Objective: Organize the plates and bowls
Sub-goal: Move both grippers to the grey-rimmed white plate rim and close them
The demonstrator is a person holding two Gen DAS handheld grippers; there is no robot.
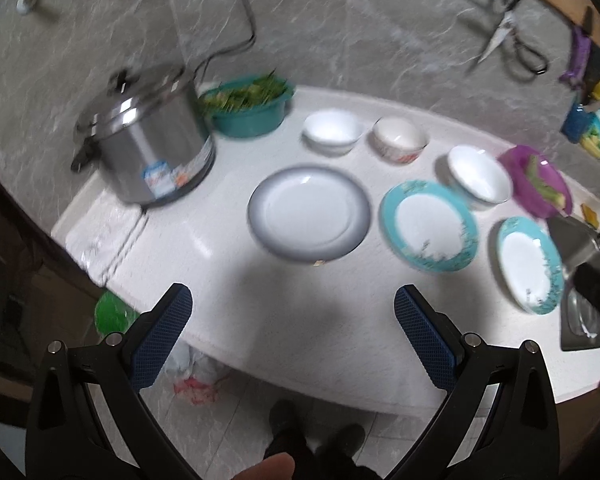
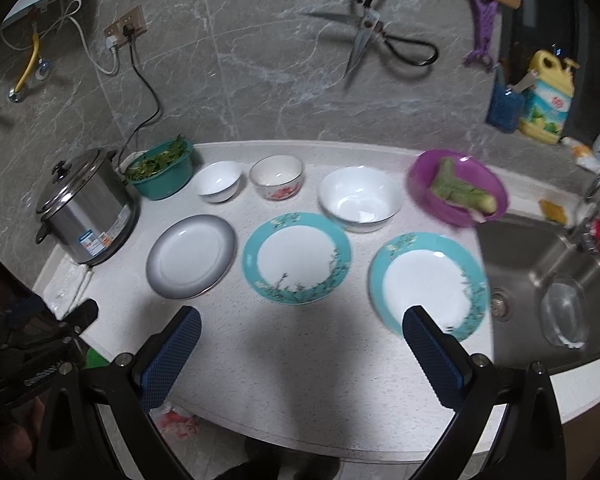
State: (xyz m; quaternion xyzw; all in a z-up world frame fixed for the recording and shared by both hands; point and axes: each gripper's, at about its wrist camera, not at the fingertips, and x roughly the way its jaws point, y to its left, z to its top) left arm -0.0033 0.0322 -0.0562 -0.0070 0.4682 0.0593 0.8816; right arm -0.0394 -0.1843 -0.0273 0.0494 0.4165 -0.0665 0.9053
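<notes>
On the white counter [image 2: 260, 360] lie a grey-rimmed plate [image 2: 191, 257] [image 1: 309, 213] and two teal-rimmed plates, one in the middle [image 2: 297, 258] [image 1: 429, 226] and one beside the sink [image 2: 428, 284] [image 1: 529, 265]. Behind them stand a small white bowl [image 2: 219, 181] [image 1: 332, 131], a floral bowl [image 2: 276, 177] [image 1: 399, 140] and a large white bowl [image 2: 360, 199] [image 1: 479, 174]. My left gripper [image 1: 293, 300] hangs open above the counter's front edge, short of the grey plate. My right gripper [image 2: 302, 322] is open too, its right finger over the near rim of the right teal plate.
A steel cooker [image 2: 86, 210] and a teal basin of greens [image 2: 162, 172] stand at the left. A purple bowl with vegetables [image 2: 458, 188] sits by the steel sink [image 2: 548, 280]. Scissors [image 2: 374, 32] hang on the wall. A folded cloth [image 2: 66, 286] lies at the counter's left end.
</notes>
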